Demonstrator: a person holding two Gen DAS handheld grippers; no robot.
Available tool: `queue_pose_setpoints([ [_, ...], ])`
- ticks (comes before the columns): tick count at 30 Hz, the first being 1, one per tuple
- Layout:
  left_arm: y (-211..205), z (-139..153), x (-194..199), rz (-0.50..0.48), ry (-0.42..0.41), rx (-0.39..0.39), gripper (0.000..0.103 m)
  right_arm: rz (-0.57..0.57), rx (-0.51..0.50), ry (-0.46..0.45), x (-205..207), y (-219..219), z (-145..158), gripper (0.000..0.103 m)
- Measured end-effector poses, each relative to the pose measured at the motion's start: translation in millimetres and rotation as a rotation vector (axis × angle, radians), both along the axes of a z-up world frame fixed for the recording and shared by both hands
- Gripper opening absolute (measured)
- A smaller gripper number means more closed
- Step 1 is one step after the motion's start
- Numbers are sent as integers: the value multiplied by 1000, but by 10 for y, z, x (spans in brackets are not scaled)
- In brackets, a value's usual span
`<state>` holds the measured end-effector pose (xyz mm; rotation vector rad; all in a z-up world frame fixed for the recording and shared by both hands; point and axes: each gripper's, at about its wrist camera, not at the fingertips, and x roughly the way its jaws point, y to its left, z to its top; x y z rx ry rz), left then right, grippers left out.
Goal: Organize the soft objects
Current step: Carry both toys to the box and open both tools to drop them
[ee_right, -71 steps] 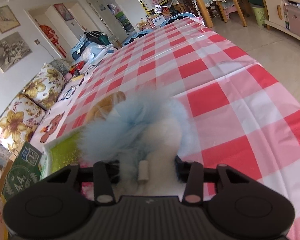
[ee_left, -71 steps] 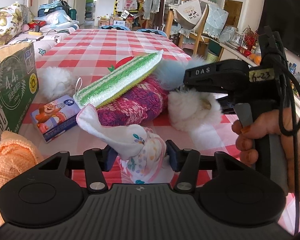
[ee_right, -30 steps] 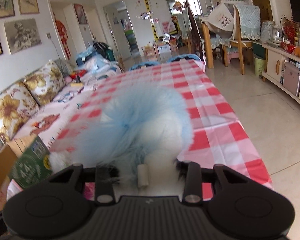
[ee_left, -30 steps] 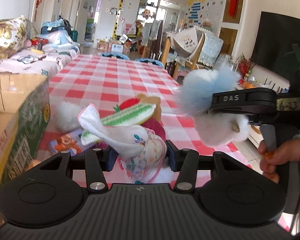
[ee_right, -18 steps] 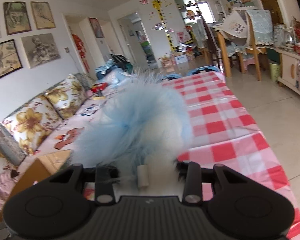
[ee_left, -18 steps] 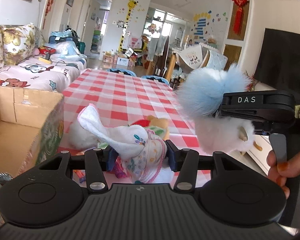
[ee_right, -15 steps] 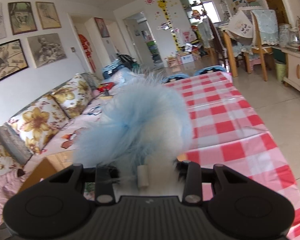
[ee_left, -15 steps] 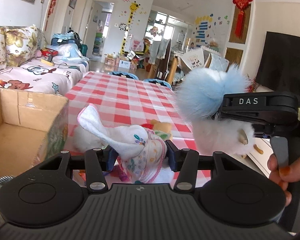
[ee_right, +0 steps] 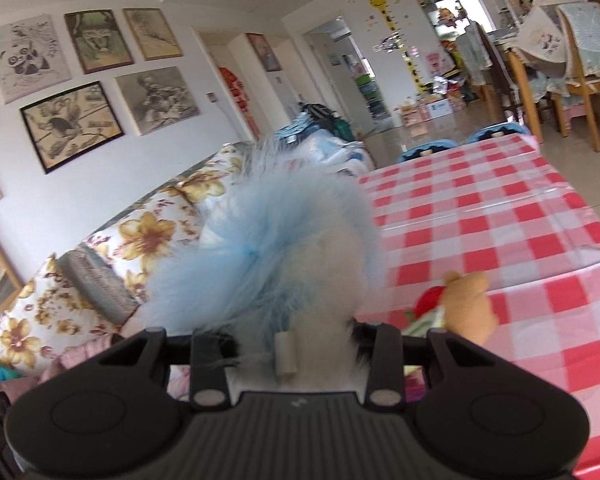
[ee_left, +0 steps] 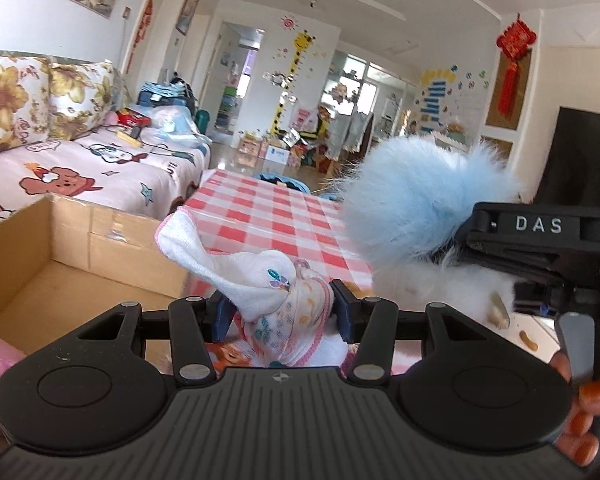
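Note:
My left gripper (ee_left: 281, 313) is shut on a white patterned cloth with pink trim (ee_left: 260, 280) and holds it in the air beside an open cardboard box (ee_left: 72, 264) at the left. My right gripper (ee_right: 292, 344) is shut on a fluffy blue and white pom-pom toy (ee_right: 276, 256). In the left wrist view the toy (ee_left: 412, 216) and the right gripper's black body (ee_left: 540, 240) hang to the right of the cloth, above the table.
A red and white checked table (ee_right: 520, 216) carries a tan plush (ee_right: 468, 304) and a red and green soft item (ee_right: 426, 308). A flowered sofa (ee_left: 40, 96) stands at the left. Wooden chairs (ee_right: 532, 80) stand far back right.
Both grippers have lifted their loads off the table and swung left toward the cardboard box. The box's inside now fills the left of the left wrist view.

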<state>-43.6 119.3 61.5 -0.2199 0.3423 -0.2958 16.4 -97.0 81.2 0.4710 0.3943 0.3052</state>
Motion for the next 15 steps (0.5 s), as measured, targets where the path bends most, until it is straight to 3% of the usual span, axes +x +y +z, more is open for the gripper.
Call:
queue_pose_setpoints([
  [15,290,93,-55,140,-2,-47,61,119,23,-16,173,541,92,37],
])
